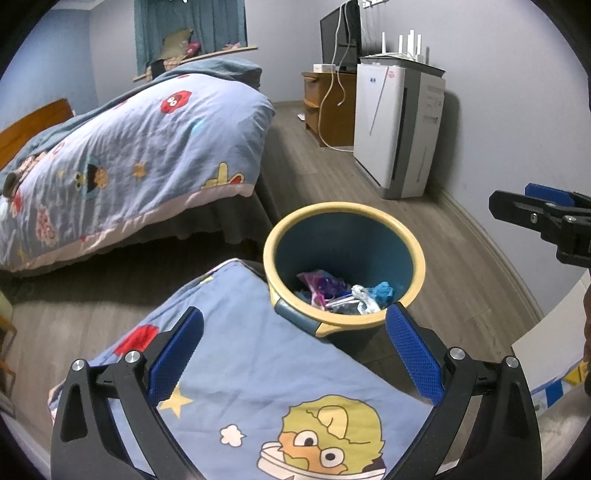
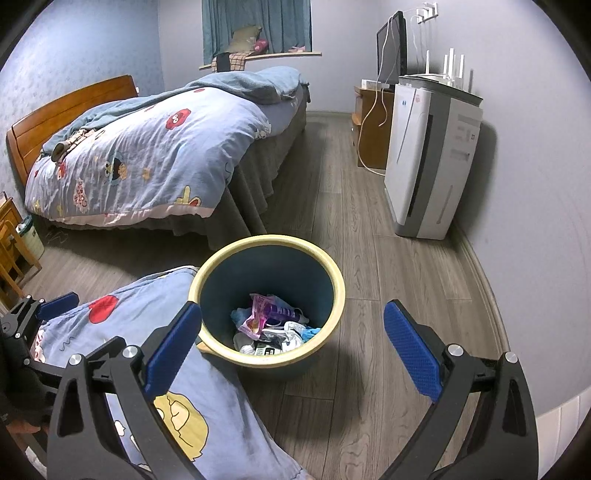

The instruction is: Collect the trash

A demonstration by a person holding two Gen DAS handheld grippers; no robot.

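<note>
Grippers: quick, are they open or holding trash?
Left gripper: open, holding nothing.
Right gripper: open, holding nothing.

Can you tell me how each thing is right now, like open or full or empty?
Left gripper: open, holding nothing.
Right gripper: open, holding nothing.
Trash bin: upright on the floor, no lid, trash only at the bottom.
Bed: unmade, quilt rumpled.
Curtain: drawn shut.
Monitor: screen dark.

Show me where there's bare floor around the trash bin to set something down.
Bare wood floor lies right of the trash bin, running to the air purifier and the wall. More runs between the bed and the purifier. On its left the bin is crowded by the cartoon pillow.
</note>
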